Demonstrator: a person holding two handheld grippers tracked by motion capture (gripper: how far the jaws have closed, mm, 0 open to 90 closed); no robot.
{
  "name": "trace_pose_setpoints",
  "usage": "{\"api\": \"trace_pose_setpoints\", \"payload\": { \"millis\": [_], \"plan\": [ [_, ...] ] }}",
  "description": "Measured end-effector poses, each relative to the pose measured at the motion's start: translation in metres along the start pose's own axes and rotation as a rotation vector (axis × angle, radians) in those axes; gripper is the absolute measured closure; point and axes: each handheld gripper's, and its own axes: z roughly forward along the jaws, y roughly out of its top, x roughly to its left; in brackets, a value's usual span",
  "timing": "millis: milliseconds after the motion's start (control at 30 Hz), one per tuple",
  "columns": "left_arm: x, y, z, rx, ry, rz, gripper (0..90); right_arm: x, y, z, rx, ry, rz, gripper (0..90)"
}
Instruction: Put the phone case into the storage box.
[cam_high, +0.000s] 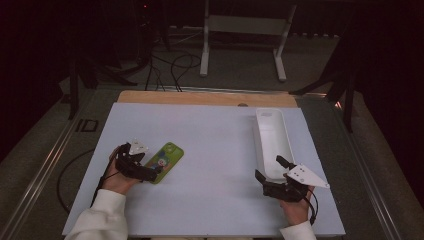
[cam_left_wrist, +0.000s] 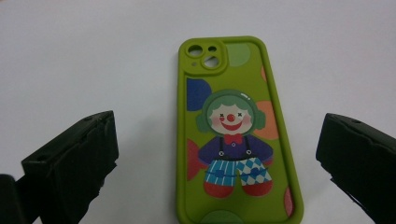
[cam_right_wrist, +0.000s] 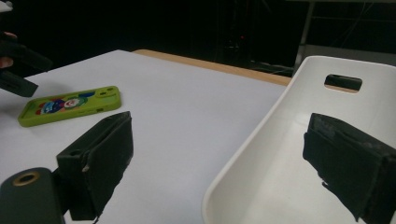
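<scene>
Green rubbery phone case (cam_left_wrist: 236, 135) printed with a cartoon clown lies flat, back up, on the white table (cam_high: 210, 145), left of centre and well apart from the long white plastic tray (cam_high: 272, 142) on the right side. The left gripper (cam_high: 150, 172) sits at the case's near end with its jaws spread wide; in the left gripper view the case lies between them, touching neither, its camera cut-out pointing away. The right gripper (cam_high: 270, 170) is at the tray's near end, jaws also spread, one outside the tray's rim over the table and the other over the tray's hollow, gripping nothing.
</scene>
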Motion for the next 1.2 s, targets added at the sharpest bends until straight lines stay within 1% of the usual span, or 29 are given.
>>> {"api": "trace_pose_setpoints", "payload": {
  "millis": [133, 333, 533, 900, 1200],
  "plan": [
    [0.0, 0.001, 0.005, 0.017, -0.001, -0.009, 0.0, 0.0, 0.0, 0.0, -0.002, 0.002, 0.0, 8.4],
    [0.0, 0.001, 0.01, 0.041, -0.003, -0.01, 0.0, 0.0, 0.0, 0.001, -0.002, 0.001, 0.001, 8.4],
    [-0.001, 0.002, 0.016, 0.069, -0.017, -0.014, 0.0, 0.0, 0.0, 0.001, -0.003, 0.001, 0.001, 8.4],
    [-0.005, 0.003, 0.026, 0.119, -0.028, -0.02, 0.0, 0.0, 0.0, 0.001, -0.003, 0.001, 0.003, 8.4],
    [-0.008, 0.004, 0.034, 0.161, -0.029, -0.022, 0.0, -0.001, 0.0, 0.0, -0.005, -0.001, 0.005, 8.4]
  ]
}}
